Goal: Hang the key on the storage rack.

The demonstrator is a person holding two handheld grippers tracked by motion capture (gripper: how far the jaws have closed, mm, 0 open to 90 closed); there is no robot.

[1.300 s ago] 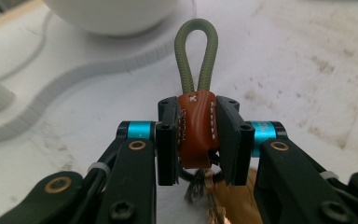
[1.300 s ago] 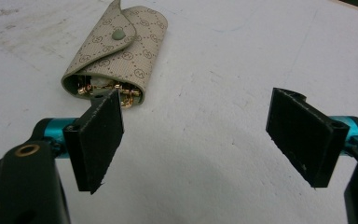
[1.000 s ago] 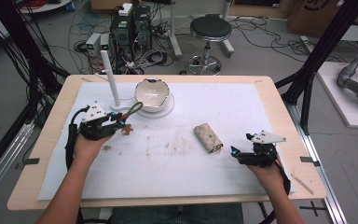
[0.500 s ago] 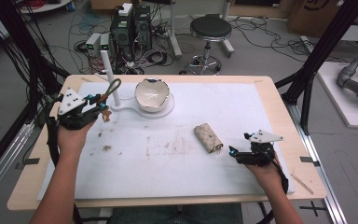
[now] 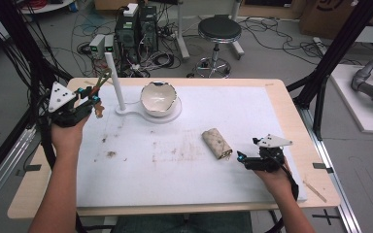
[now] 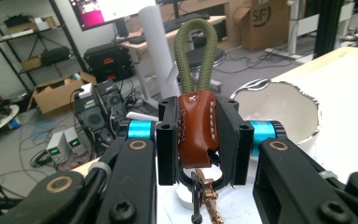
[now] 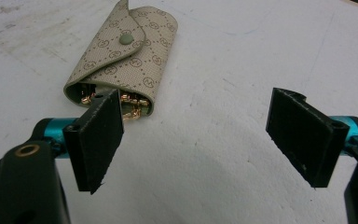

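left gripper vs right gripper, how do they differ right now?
The left gripper is shut on the brown keychain and raised near the white post; the right gripper is open, holding nothing, low beside the beige key pouch. Both have black jaws.

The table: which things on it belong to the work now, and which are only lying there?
In the work:
- keychain strap, clamped in the left gripper
- white post stand, likely its hanger

Lying about:
- beige key pouch, before the open right gripper
- white bowl
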